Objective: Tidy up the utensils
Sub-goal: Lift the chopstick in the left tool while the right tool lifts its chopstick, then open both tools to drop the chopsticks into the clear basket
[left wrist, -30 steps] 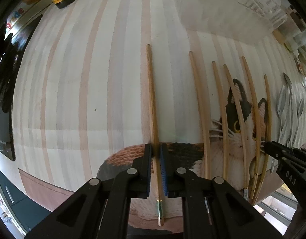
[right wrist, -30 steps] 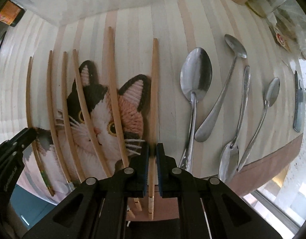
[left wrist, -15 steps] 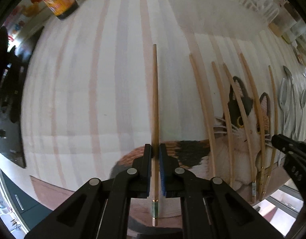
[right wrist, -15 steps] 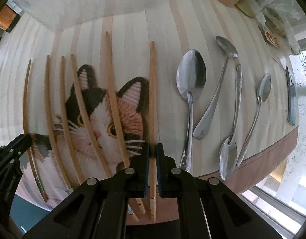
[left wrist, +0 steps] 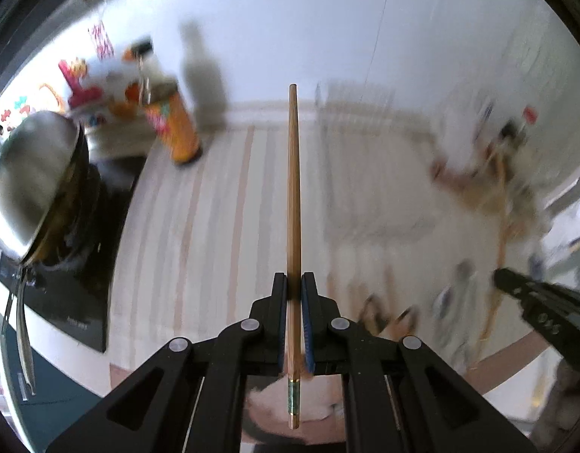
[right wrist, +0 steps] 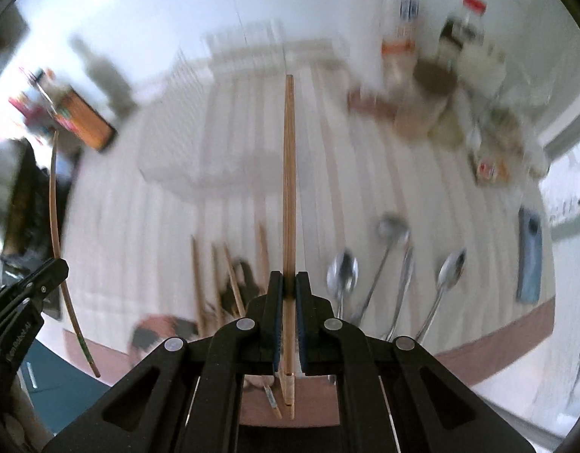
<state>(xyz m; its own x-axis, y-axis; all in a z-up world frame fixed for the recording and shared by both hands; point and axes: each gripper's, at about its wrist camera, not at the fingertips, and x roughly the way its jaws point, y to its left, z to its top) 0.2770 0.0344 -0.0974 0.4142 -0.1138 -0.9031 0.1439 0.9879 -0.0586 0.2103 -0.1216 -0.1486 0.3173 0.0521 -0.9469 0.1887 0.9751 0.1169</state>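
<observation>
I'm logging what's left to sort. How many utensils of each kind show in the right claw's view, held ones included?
Chopsticks: 6, one in the right claw, one in the left claw, 4 blurred on the mat.
Spoons: 4
Total: 10

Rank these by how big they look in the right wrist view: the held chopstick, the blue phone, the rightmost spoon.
1. Held chopstick, though it sits nearest the camera.
2. Rightmost spoon.
3. Blue phone; it's shorter but wider than the spoon, so that call is close.
</observation>
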